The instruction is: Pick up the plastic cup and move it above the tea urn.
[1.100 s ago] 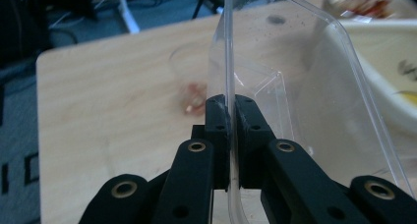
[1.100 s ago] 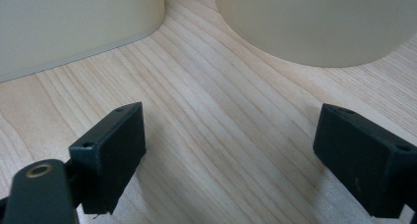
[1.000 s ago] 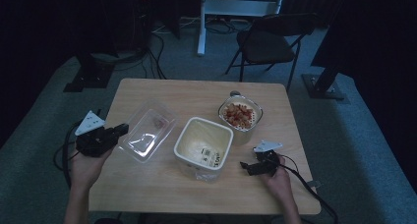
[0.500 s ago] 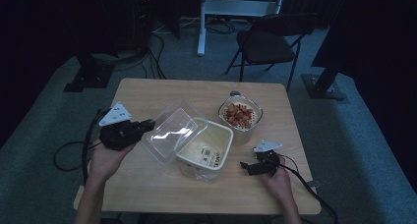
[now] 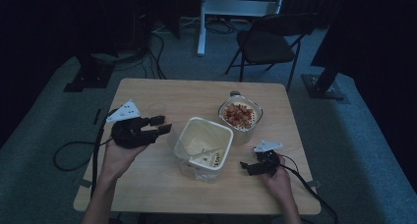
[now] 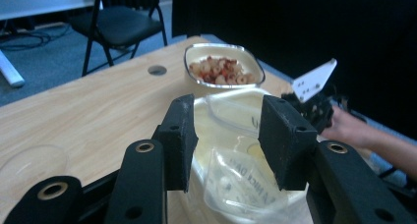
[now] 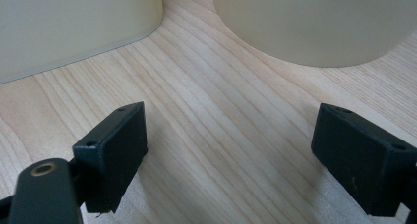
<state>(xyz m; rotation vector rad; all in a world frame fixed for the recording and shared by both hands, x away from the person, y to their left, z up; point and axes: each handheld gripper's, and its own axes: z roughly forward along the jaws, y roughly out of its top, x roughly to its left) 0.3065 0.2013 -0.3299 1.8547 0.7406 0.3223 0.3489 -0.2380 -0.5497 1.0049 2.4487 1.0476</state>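
A white square tub [image 5: 183, 144] stands mid-table, and a clear plastic lid [image 6: 235, 117] rests tilted in its open top. My left gripper [image 5: 161, 125] hovers just left of the tub, open; in the left gripper view [image 6: 226, 135] the lid shows beyond the gap between the jaws. A bowl of reddish pasta [image 5: 240, 115] stands behind the tub to the right and appears again in the left gripper view [image 6: 223, 70]. My right gripper [image 5: 250, 166] rests open on the wood to the right of the tub, with bare table between its fingers [image 7: 231, 135].
A faint clear round piece [image 6: 30, 166] lies on the table left of my left gripper. The wooden table [image 5: 147, 194] has bare room at front left. A chair [image 5: 268, 40] and stands sit on the floor beyond. Cables trail off both table sides.
My left gripper carried the clear lid from the table's left over to the tub. The lid now lies on the tub and the jaws stand apart. The right gripper stayed put.
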